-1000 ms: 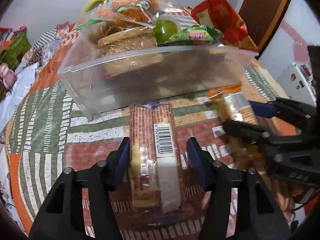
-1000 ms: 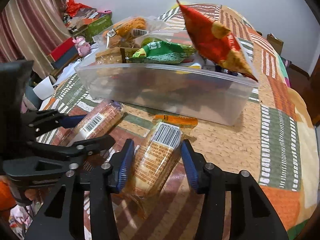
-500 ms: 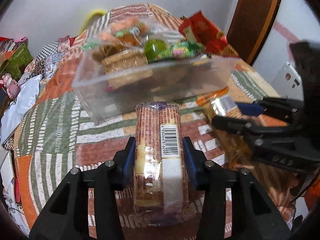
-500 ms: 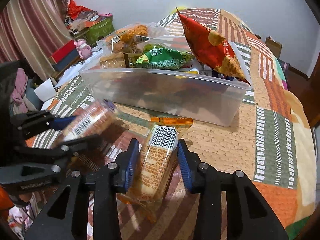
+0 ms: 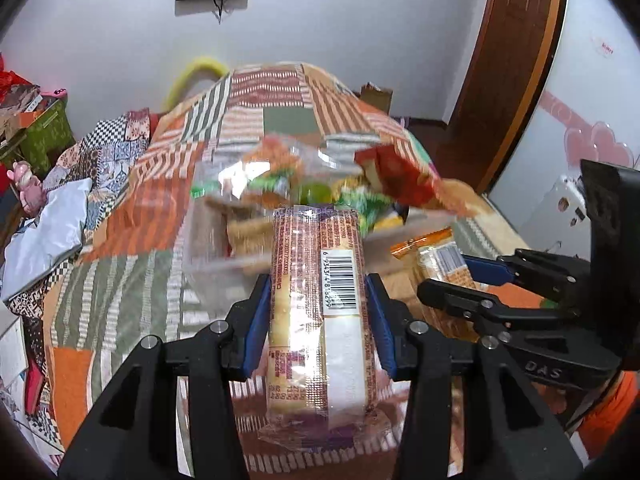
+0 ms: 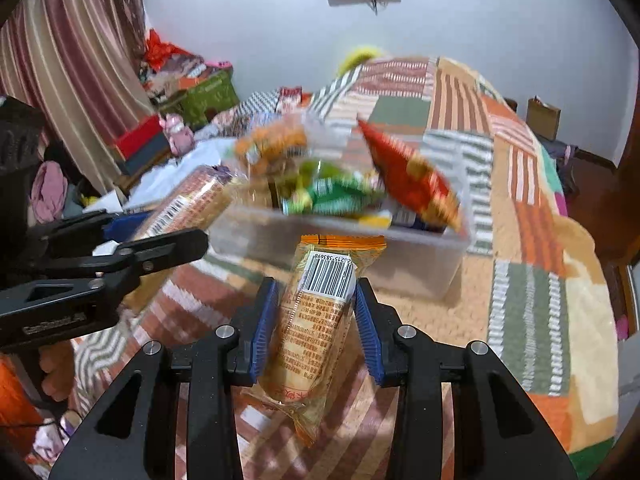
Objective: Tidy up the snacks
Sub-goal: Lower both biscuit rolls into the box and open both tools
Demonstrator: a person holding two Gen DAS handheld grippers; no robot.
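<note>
Left tongs point(image 5: 316, 308) clamped on purple-ended biscuit pack point(image 5: 318, 320), gripped mid-length across its width, barcode up, long axis pointing at clear plastic bin point(image 6: 420, 256). Right tongs point(image 6: 314, 316) clamped likewise on orange-ended biscuit pack point(image 6: 320, 316). Both packs raised off patchwork bedspread point(image 6: 528, 320), each short of the bin's near wall; mid-length hold judged chosen to keep packs level for lowering in. Bin on bed, already heaped: red chip bag point(image 6: 408, 176) leaning over right end, green wrappers point(image 6: 332, 196) centre, clear bagged snacks point(image 6: 276, 148) at back. Free space inside looks scant; red bag likely obstructs right-hand entry. Two tongs side by side, collision risk on approach.
</note>
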